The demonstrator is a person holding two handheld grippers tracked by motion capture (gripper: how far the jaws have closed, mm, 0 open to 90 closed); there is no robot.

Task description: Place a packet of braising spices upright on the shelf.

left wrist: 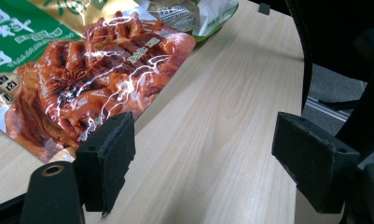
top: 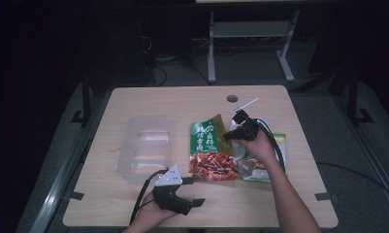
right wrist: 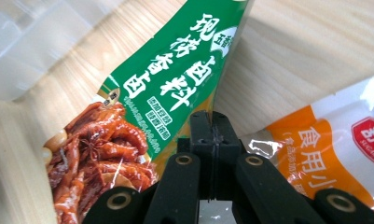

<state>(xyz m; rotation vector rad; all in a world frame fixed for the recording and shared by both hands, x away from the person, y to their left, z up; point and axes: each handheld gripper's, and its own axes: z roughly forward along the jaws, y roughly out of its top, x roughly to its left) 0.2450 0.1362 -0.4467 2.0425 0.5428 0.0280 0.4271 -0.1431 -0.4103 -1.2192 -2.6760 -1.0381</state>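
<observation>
Your right tongs (right wrist: 211, 140) are clamped on the edge of the green spice packet (right wrist: 175, 79) lying mid-tabletop (top: 134, 204); left tongs (left wrist: 198, 158) gape wide, empty. Such a thin edge grip may slip when you lift.

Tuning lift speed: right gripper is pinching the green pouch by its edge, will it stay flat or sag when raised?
Probably sags: the green pouch is thin film pinched at one edge by the right gripper. Its glossy, crinkled surface may slip. The contents seem bunched at the far end, so it would likely hang and swing.
</observation>
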